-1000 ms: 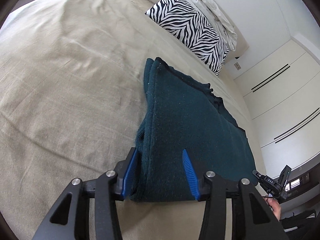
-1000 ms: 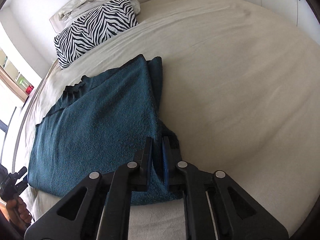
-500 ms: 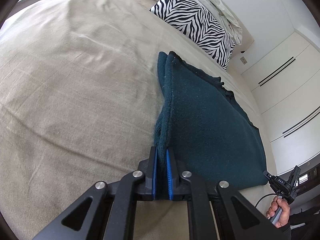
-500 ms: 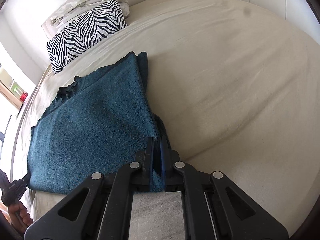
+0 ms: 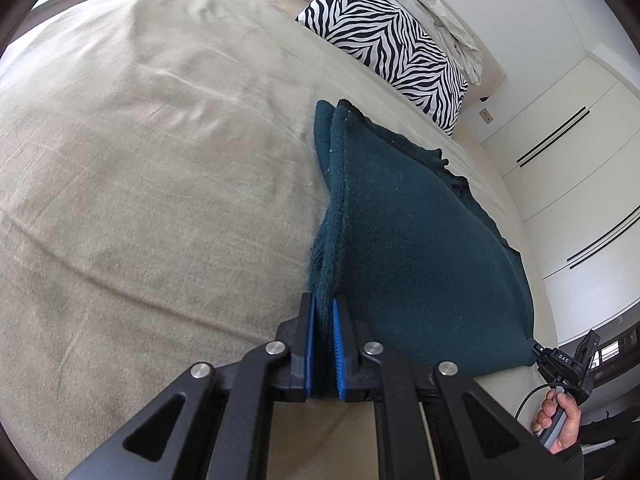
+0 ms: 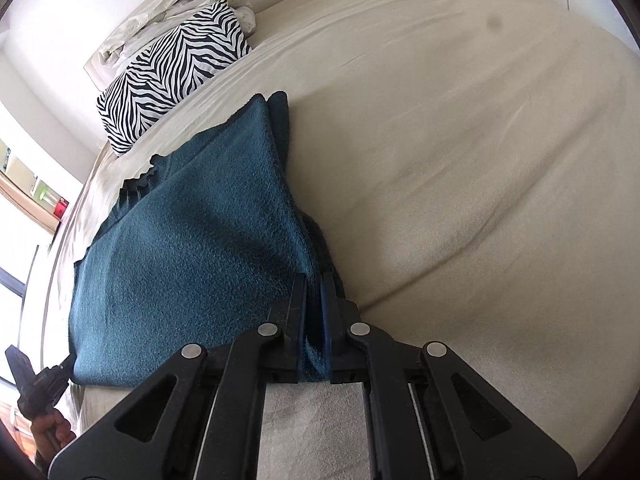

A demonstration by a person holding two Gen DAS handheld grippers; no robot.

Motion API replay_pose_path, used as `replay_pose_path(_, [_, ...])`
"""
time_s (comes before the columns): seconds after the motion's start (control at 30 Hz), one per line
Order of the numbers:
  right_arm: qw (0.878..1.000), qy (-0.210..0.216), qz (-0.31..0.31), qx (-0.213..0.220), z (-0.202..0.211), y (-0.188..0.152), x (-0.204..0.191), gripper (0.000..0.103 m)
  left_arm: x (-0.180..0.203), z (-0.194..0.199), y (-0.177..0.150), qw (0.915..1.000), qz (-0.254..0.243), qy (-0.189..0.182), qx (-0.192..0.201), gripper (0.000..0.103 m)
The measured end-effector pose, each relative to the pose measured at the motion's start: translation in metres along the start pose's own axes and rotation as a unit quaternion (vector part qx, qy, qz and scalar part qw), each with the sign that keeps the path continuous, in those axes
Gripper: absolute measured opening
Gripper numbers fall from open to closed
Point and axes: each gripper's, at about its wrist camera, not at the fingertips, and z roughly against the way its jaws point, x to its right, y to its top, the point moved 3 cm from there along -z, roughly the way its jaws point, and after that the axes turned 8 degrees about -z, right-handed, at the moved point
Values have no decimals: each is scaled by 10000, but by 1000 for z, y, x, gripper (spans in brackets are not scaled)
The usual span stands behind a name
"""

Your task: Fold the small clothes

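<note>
The left tool (image 5: 322, 336) is pinching the left near corner of the towel (image 5: 420, 248), which is lying folded on the bed (image 5: 160, 160); the right tool (image 6: 314, 328) is pinching the right near corner. Uneven lifting is likely to be skewing the fold, or a layer slipping free.

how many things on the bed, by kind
towel: 1, teal, held at two near corners by the left tool and right tool
zebra pillow: 1
white bedding bundle: 1
total: 3
</note>
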Motion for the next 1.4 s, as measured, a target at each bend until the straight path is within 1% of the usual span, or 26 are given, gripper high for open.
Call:
replay_pose_path(0.03, [9998, 96, -148, 9, 3, 1, 3, 6, 0, 0, 0, 10000, -9, 8, -6, 10])
replay_pose_path(0.1, [9990, 63, -419, 148, 13, 3, 6, 18, 2, 5, -1, 10000, 2, 62, -11, 11])
replay_pose_path(0.13, [9983, -116, -492, 288, 21, 4, 7, 40, 4, 9, -1, 9999, -6, 119, 12, 11])
replay_pose_path(0.17, [9972, -178, -548, 475, 30, 5, 5, 55, 6, 15, 0, 9998, -57, 200, 65, 11])
replay_pose_path(0.2, [9959, -69, -576, 692, 41, 6, 1, 56, 11, 23, 2, 9993, -144, 322, 158, 10])
replay_pose_path(0.27, [9946, 147, -461, 922, 58, 9, -12, 56, 25, 38, 9, 9969, -401, 544, 411, 11])
replay_pose_path(0.33, [9932, 448, -337, 1016, 68, 13, -31, 56, 43, 46, 20, 9939, -674, 620, 610, 11])
replay_pose_path(0.37, [9927, 722, -267, 934, 68, 14, -44, 56, 54, 47, 26, 9927, -812, 591, 671, 11])
replay_pose_path(0.47, [9865, 1564, -69, 492, 53, 12, -89, 56, 90, 34, 45, 9886, -1217, 453, 767, 21])
replay_pose_path(0.5, [9825, 1839, -50, 295, 43, 10, -104, 56, 104, 24, 50, 9866, -1387, 441, 741, 24])
replay_pose_path(0.6, [9661, 2560, -216, -254, 6, 2, -141, 56, 139, -18, 62, 9821, -1776, 346, 520, 25])
replay_pose_path(0.67, [9579, 2776, -410, -614, -24, -6, -159, 56, 155, -51, 65, 9787, -1985, 397, 338, 29])
replay_pose_path(0.7, [9533, 2858, -552, -806, -40, -10, -164, 56, 158, -70, 64, 9771, -2070, 463, 160, 32])
replay_pose_path(0.73, [9476, 2946, -678, -1033, -57, -15, -168, 56, 158, -90, 62, 9767, -2070, 557, -96, 33])
replay_pose_path(0.77, [9470, 2873, -768, -1214, -74, -21, -167, 56, 153, -107, 58, 9767, -2016, 656, -334, 32])
replay_pose_path(0.8, [9547, 2592, -798, -1226, -88, -25, -162, 50, 149, -115, 55, 9762, -2036, 659, -344, 33])
replay_pose_path(0.83, [9555, 2579, -789, -1193, -95, -27, -156, 40, 147, -115, 51, 9747, -2138, 623, -197, 33])
replay_pose_path(0.87, [9512, 2727, -836, -1177, -99, -27, -148, 31, 147, -114, 49, 9729, -2229, 594, -146, 33])
replay_pose_path(0.93, [9438, 2946, -1062, -1057, -96, -23, -127, 31, 144, -113, 45, 9717, -2306, 503, -67, 33])
replay_pose_path(0.97, [9431, 2980, -1170, -904, -92, -18, -113, 31, 142, -113, 44, 9720, -2306, 450, -47, 34])
replay_pose_path(1.07, [9455, 2786, -1644, -371, -76, 2, -71, 31, 139, -111, 41, 9746, -2207, 377, -8, 34])
replay_pose_path(1.17, [9446, 2545, -2070, 44, -56, 15, -44, 35, 140, -111, 39, 9727, -2271, 475, 24, 34])
replay_pose_path(1.2, [9475, 2440, -2063, 108, -50, 15, -44, 36, 141, -111, 38, 9720, -2294, 507, 32, 34])
replay_pose_path(1.23, [9492, 2422, -2005, 140, -45, 15, -49, 42, 142, -112, 38, 9715, -2307, 537, 34, 34])
replay_pose_path(1.3, [9496, 2558, -1812, 66, -41, 12, -68, 43, 144, -113, 38, 9705, -2335, 599, 24, 34])
replay_pose_path(1.4, [9493, 2806, -1395, -239, -44, 3, -112, 43, 145, -113, 37, 9691, -2374, 663, 8, 34])
